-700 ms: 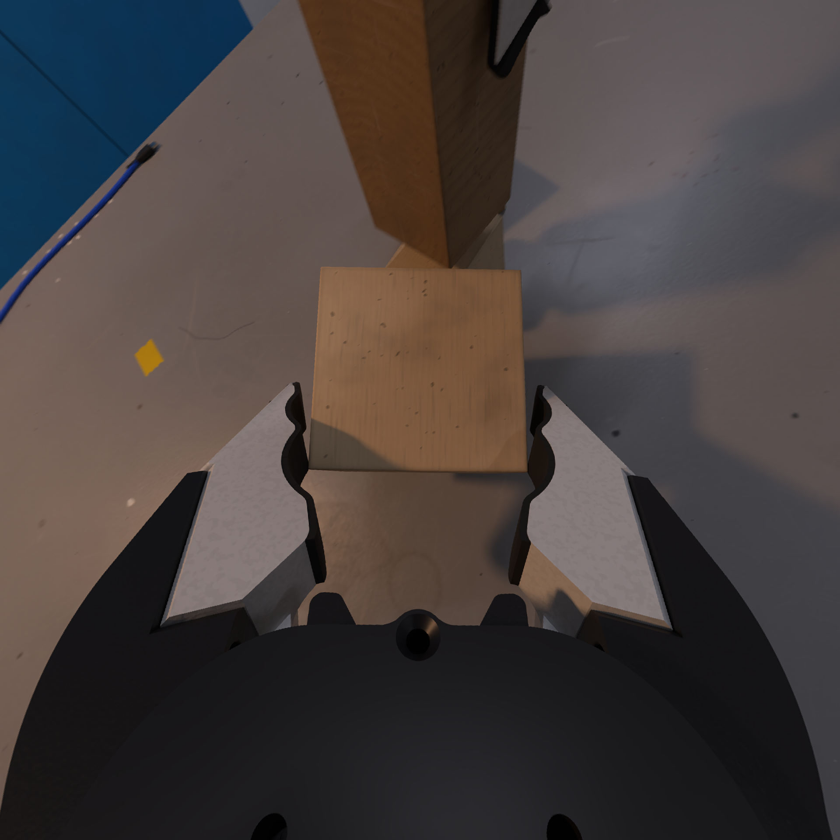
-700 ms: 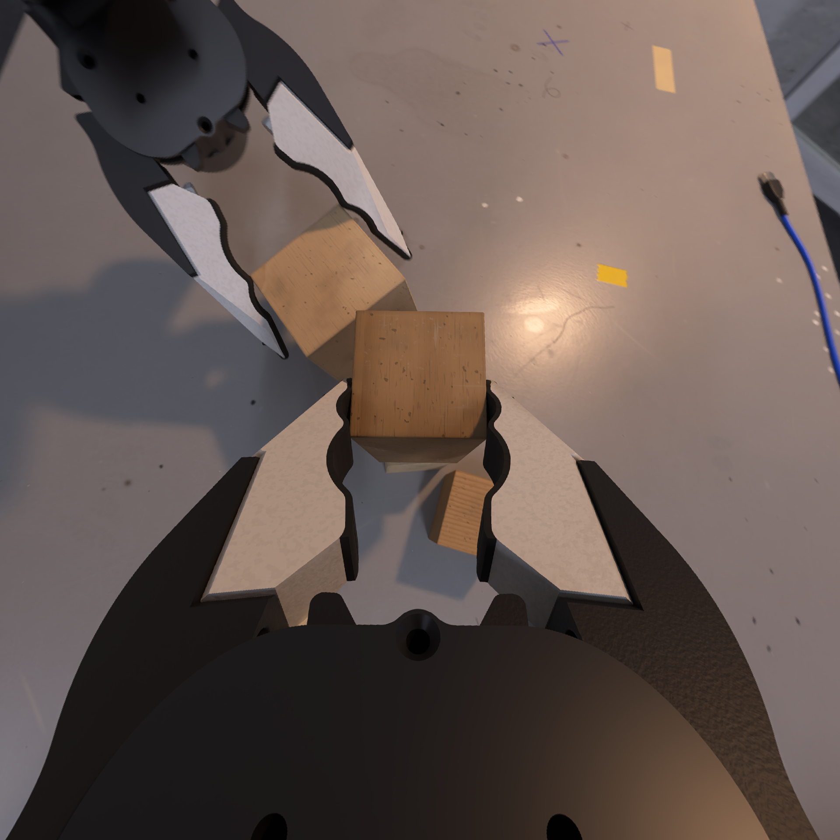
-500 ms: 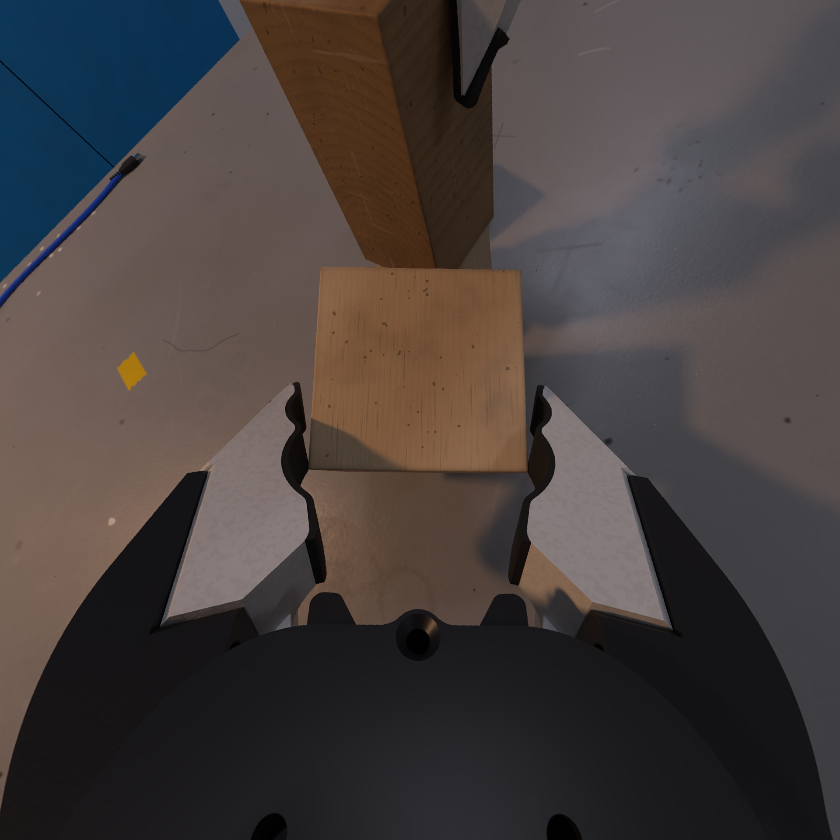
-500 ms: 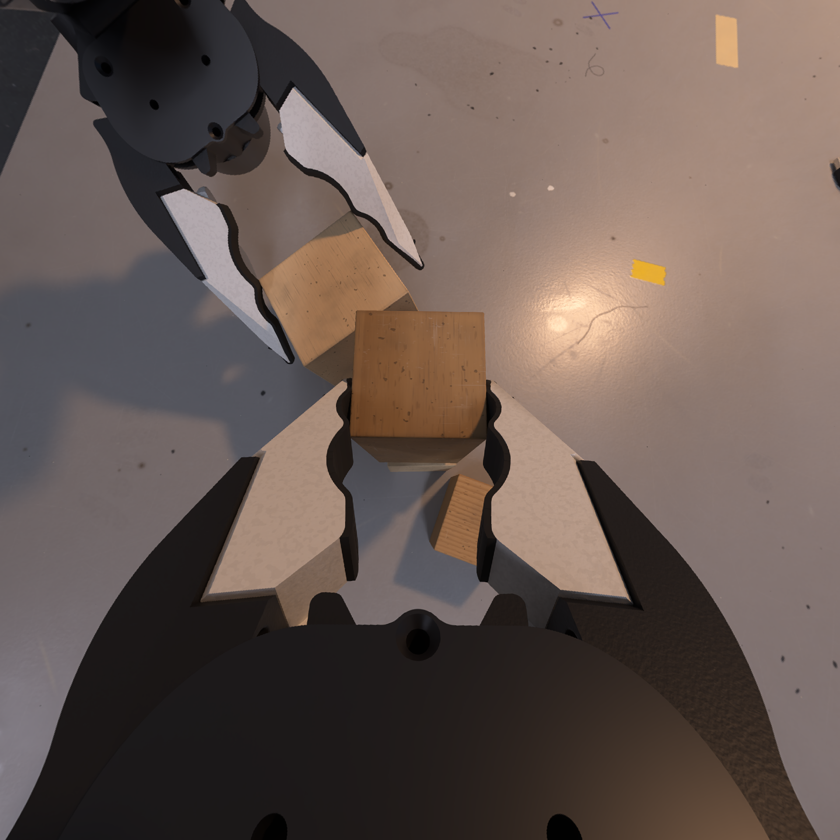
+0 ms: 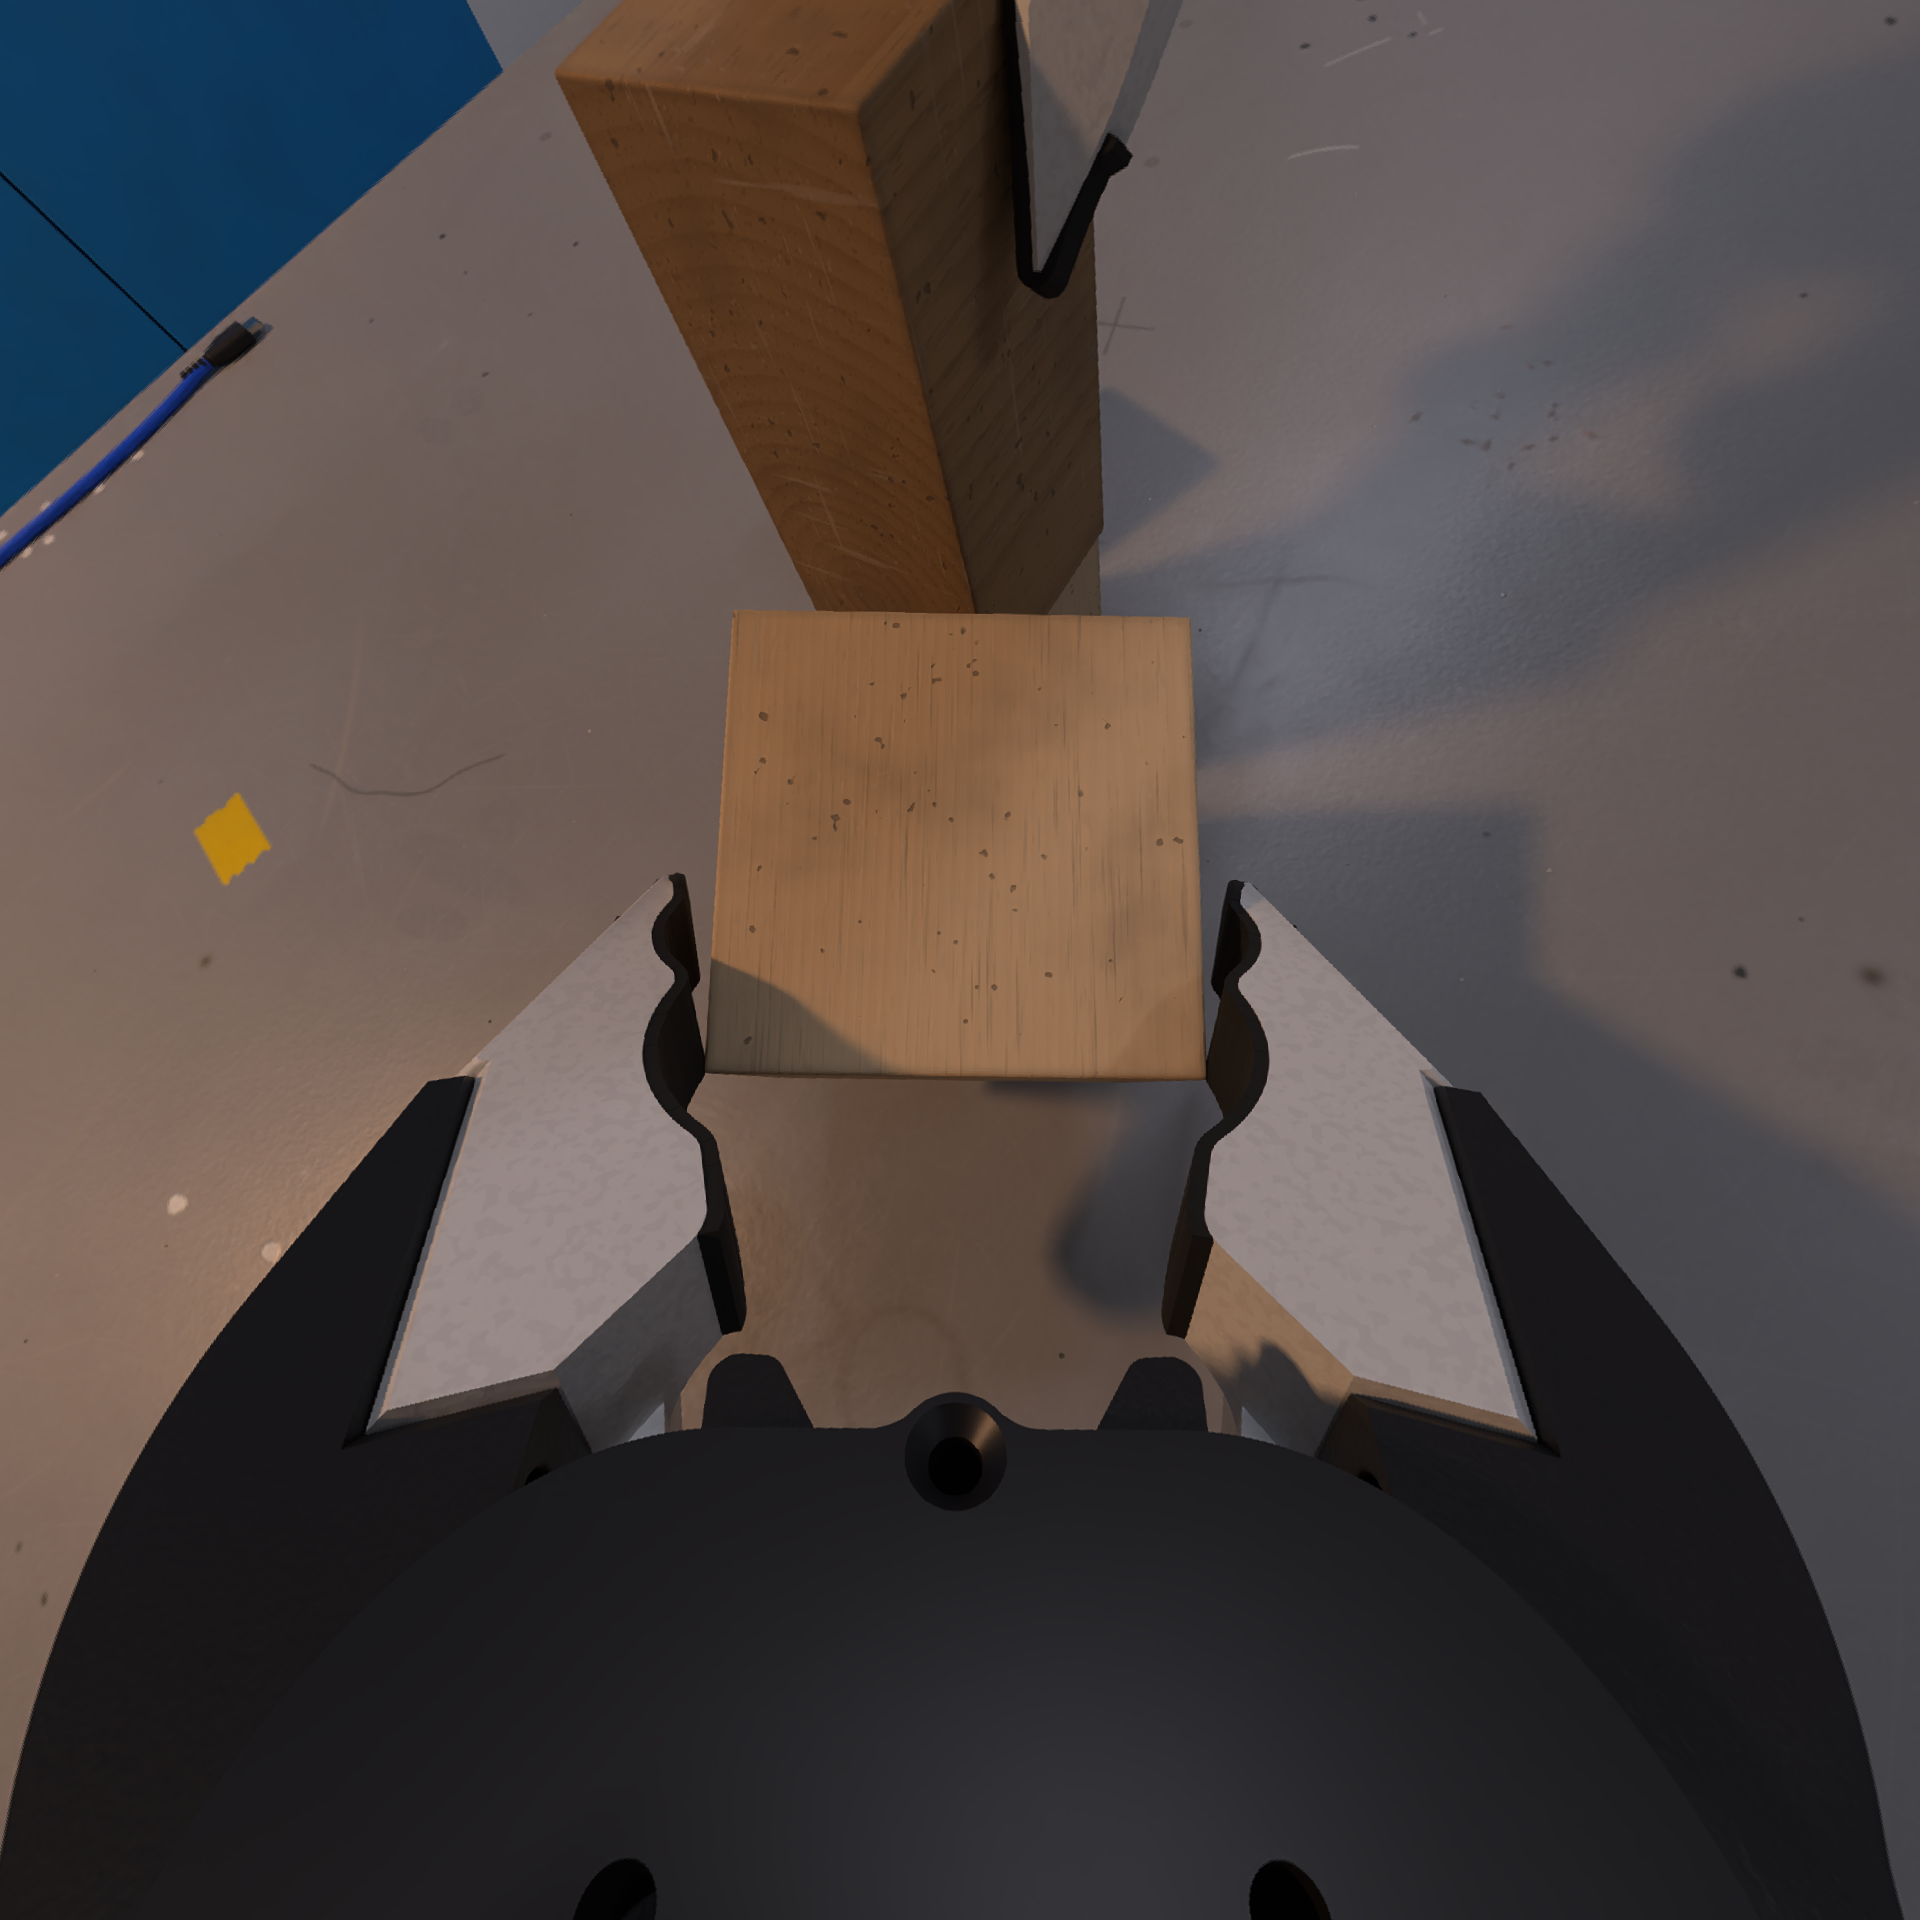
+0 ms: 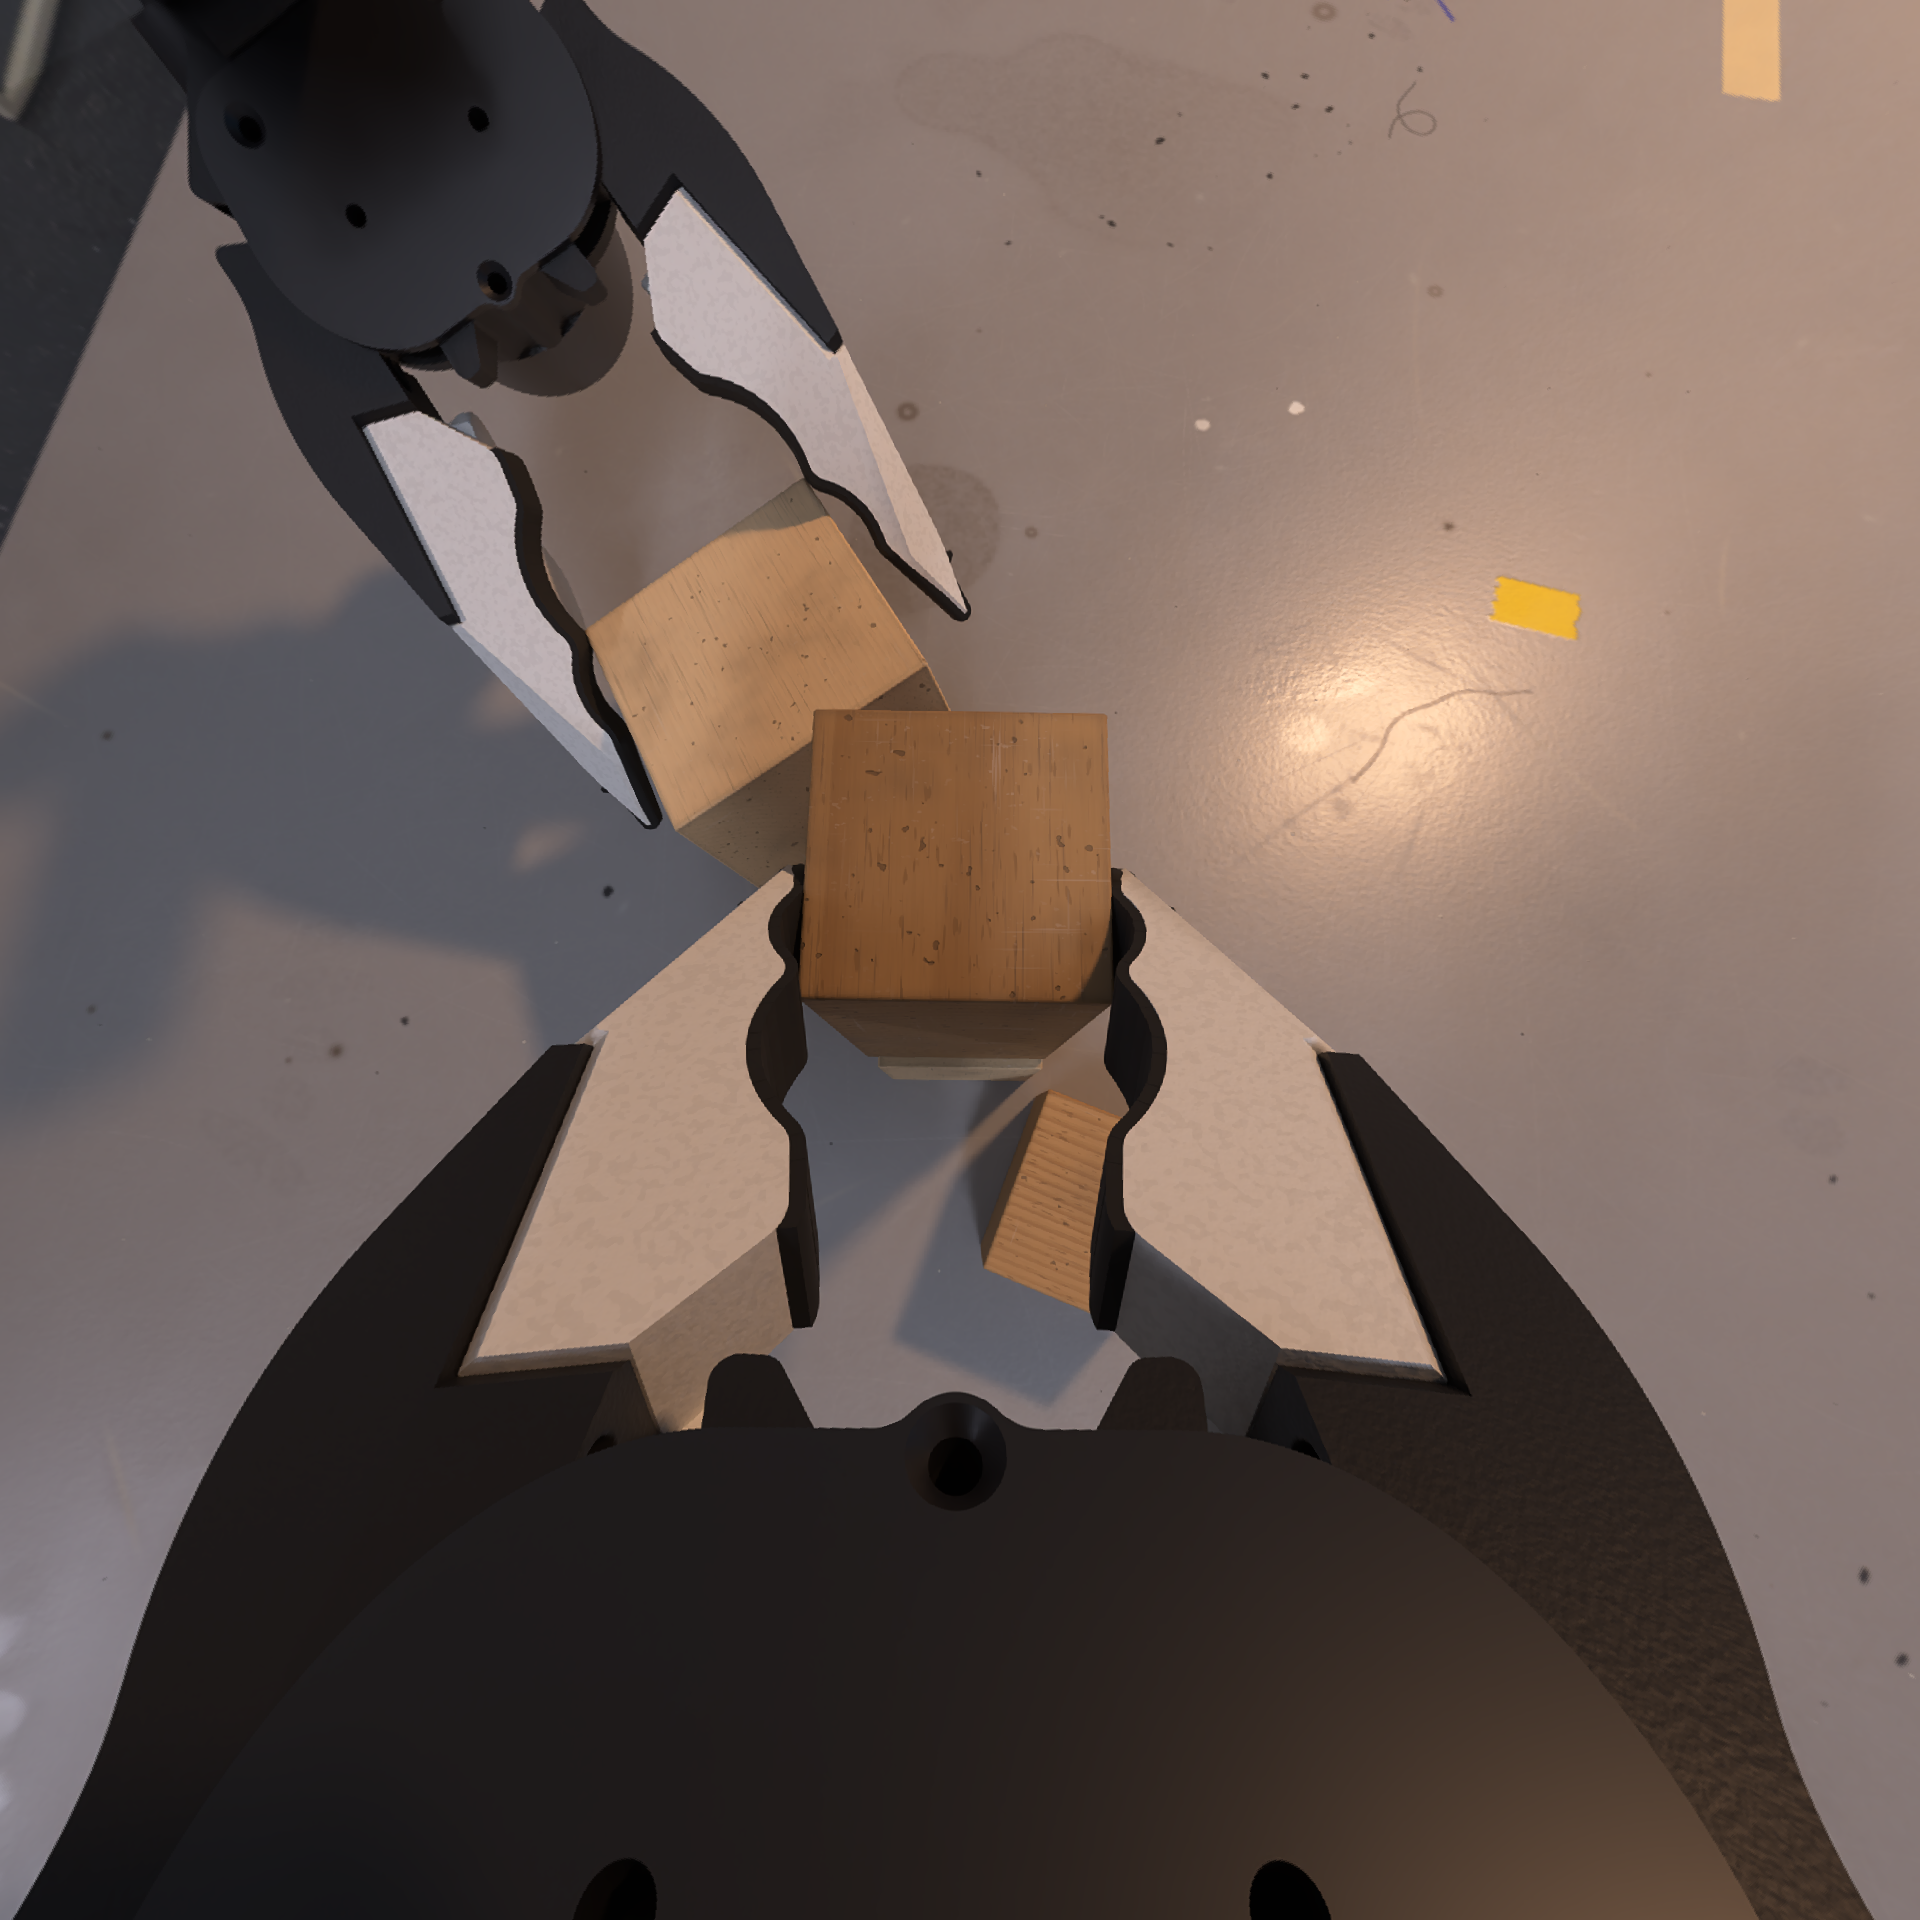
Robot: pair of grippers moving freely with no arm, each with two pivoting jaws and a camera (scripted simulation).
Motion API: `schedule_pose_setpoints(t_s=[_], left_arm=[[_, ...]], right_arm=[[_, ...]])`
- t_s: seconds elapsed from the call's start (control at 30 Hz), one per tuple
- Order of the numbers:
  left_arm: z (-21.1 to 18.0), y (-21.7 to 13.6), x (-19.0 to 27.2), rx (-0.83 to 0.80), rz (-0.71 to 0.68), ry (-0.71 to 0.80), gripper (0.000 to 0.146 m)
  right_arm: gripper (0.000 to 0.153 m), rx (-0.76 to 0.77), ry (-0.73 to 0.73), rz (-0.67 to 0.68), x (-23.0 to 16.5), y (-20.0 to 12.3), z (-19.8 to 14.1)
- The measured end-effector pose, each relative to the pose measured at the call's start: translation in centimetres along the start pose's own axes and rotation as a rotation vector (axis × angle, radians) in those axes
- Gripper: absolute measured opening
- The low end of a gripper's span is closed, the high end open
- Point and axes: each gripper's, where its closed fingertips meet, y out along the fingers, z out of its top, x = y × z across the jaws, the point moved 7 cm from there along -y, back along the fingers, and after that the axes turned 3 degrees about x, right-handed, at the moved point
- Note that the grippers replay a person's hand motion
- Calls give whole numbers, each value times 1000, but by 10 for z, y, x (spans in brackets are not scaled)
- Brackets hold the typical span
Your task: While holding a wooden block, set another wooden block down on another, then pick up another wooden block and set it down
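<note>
My left gripper (image 5: 956, 885) is shut on a light wooden block (image 5: 956, 842) and holds it above the grey table. It also shows in the right wrist view (image 6: 805, 717) at upper left, still holding that block (image 6: 748, 665). My right gripper (image 6: 958, 873) is shut on a darker wooden block (image 6: 956, 852), close beside the light one. In the left wrist view this darker block (image 5: 831, 312) stands upright just ahead, with one right finger (image 5: 1070, 156) on its side. A pale edge (image 6: 956, 1066) shows just under it; contact is hidden. A small striped block (image 6: 1049, 1195) lies on the table between my right fingers.
A blue mat (image 5: 156, 156) lies at the far left with a blue cable (image 5: 114, 457) along its edge. Yellow tape (image 6: 1536, 608) and orange tape (image 6: 1751, 47) mark the table (image 6: 1455, 935) to the right.
The two held blocks have come closer together. In the left wrist view the darker block has dropped so its top shows. In the right wrist view the left gripper looms larger and nearer.
</note>
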Motion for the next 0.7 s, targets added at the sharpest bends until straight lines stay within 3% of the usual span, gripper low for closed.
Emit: schedule_pose_setpoints(t_s=[0.03, 0.13, 0.23, 0.4, 0.57, 0.7], left_arm=[[0, 0, 0, -1, 0, -2, 100], [-1, 1, -1, -6, -1, -6, 100], [-3, 2, -2, -16, 3, -9, 100], [-10, 7, -2, -48, -1, -9, 100], [-16, 10, -1, -71, -7, -13, 100], [-15, 10, -1, -70, -7, -10, 100]], right_arm=[[56, -3, -7, -7, 0, 0, 0], [82, 13, -18, -5, -1, 1, 0], [94, 61, -35, -21, -2, -7, 1], [100, 197, 10, -84, 6, -33, -36], [98, 65, 223, -110, 32, -14, -96], [105, -44, 329, -86, 32, 5, -101]])
